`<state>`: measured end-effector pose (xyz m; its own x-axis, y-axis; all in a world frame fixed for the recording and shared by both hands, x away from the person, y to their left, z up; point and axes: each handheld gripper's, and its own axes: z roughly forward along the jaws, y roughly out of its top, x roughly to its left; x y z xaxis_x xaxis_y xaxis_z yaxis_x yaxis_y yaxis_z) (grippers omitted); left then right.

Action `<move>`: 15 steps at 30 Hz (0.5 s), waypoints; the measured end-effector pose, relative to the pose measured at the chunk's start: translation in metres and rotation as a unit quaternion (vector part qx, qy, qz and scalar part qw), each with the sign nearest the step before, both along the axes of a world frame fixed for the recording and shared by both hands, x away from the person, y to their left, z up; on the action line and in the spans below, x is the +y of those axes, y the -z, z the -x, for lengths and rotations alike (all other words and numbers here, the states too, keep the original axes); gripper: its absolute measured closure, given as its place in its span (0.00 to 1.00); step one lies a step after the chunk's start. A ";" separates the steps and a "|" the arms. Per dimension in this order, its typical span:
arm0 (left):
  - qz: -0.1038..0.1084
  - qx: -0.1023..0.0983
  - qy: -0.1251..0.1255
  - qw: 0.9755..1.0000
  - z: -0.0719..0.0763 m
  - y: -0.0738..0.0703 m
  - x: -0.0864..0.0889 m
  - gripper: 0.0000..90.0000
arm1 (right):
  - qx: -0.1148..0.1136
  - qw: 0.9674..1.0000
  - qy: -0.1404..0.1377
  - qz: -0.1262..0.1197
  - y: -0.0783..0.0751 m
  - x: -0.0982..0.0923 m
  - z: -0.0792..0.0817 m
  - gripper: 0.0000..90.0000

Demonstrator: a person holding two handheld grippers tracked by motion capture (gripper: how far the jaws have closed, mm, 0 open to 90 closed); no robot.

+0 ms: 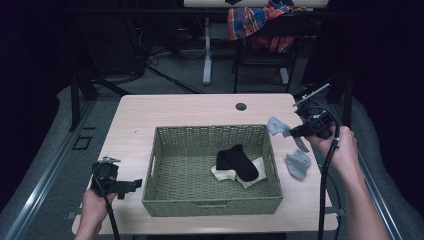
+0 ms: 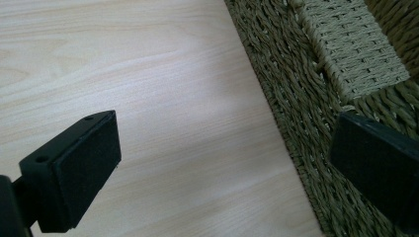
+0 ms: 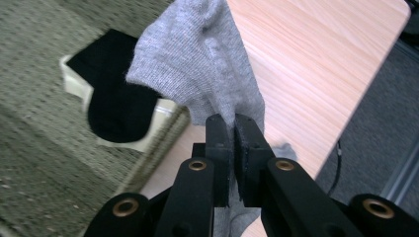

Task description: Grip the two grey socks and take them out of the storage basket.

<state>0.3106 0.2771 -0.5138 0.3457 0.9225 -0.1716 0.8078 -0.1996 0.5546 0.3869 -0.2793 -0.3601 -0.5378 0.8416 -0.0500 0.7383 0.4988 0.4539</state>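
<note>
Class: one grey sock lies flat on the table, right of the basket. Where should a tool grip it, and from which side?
Grip the grey sock at its upper, open-looking edge, coming from above: it lies flat and limp on the table, so only a pinched edge gives purchase.

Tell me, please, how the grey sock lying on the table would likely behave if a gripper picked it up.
The grey sock on the table lies crumpled, so probably floppy and light. Its likely twin, the held sock, droops in soft folds from the right gripper. The knit looks unlikely to slip or break.
</note>
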 end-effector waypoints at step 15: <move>0.001 -0.002 -0.001 1.000 0.000 0.000 -0.001 0.00 | 0.029 0.998 0.048 0.014 0.020 -0.036 -0.013 0.96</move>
